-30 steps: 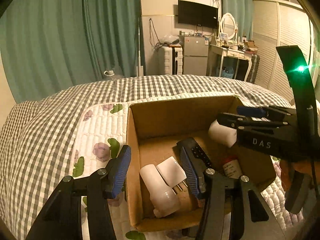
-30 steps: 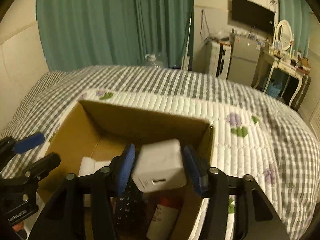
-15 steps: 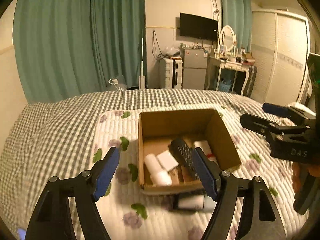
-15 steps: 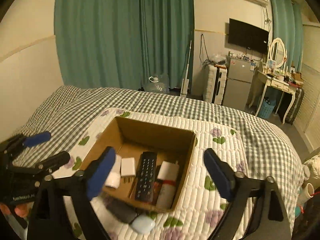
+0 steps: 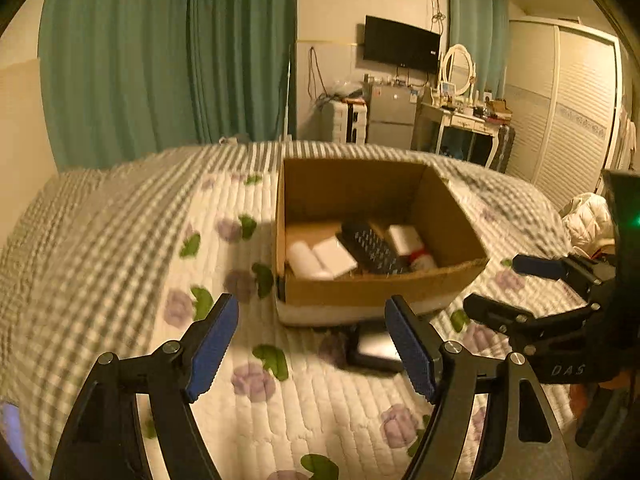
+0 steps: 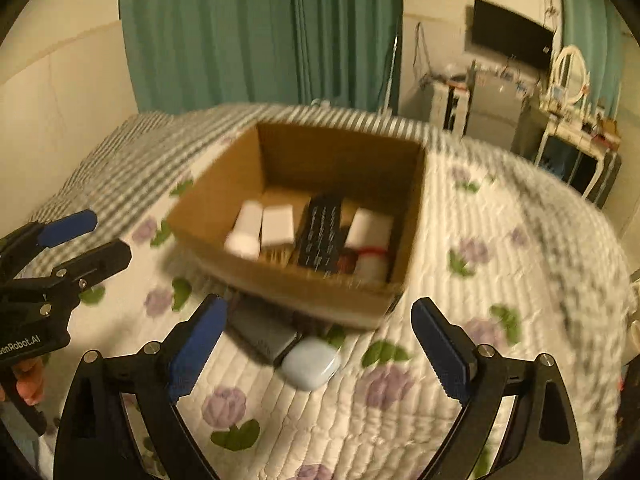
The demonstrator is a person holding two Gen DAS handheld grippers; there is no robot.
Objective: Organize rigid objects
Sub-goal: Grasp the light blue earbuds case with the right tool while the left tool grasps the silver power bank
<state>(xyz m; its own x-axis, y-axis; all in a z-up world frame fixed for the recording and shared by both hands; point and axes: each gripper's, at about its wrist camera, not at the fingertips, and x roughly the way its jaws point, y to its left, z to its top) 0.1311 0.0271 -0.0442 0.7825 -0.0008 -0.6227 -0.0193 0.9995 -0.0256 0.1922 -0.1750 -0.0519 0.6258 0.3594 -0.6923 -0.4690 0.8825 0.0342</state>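
— Tools? 
— Left tool (image 5: 312, 344) and right tool (image 6: 320, 344) both spread apart, holding nothing. 
— Cardboard box (image 6: 280, 280)? 
— Ahead of both, on the bed (image 6: 500, 240); remote (image 6: 322, 232) inside. Dark case (image 6: 260, 332) and pale blue case (image 6: 310, 363) lie between the right tool's fingers.

"DAS" on right claw (image 5: 530, 288) body; "enRobot.AI" on left claw (image 6: 76, 240) body.

My two wrist cameras look forward and down from near above the bed, both sharing the open brown cardboard box (image 5: 380, 240) (image 6: 316, 216).
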